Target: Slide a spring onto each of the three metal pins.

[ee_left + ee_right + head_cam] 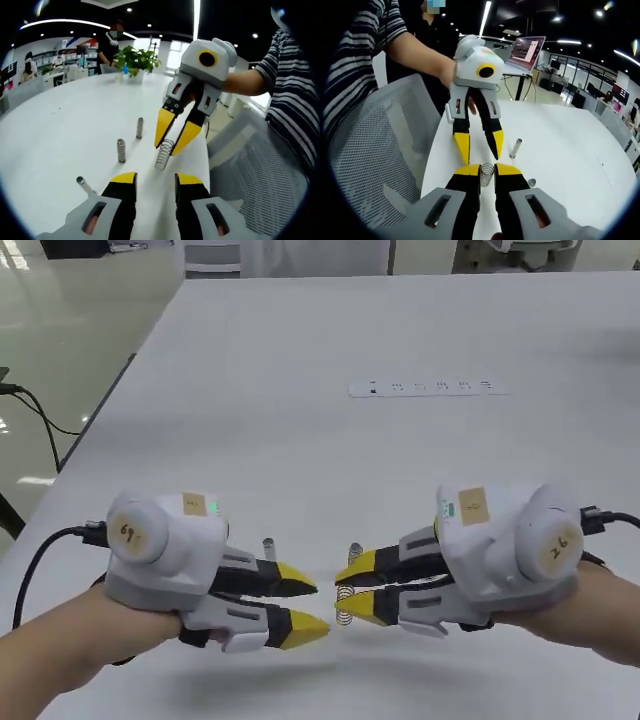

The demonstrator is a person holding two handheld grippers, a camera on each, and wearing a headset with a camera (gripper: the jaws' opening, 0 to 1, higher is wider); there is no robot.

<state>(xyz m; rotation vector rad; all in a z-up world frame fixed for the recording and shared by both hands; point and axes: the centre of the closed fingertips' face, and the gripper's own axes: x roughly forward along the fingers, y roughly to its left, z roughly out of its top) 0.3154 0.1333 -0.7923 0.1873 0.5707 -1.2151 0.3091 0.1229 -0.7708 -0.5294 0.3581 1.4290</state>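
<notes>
Coil spring of silver wire (pixel 162 159): light, likely crushable; right gripper (pixel 167 149) pinches its upper end; left gripper (pixel 156 178) parted, empty.

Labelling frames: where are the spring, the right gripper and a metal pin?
spring (pixel 487 174), right gripper view, its coils.
right gripper (pixel 347 592), head view, between fingertips.
metal pin (pixel 515 148), right gripper view, mid-shaft.
</notes>
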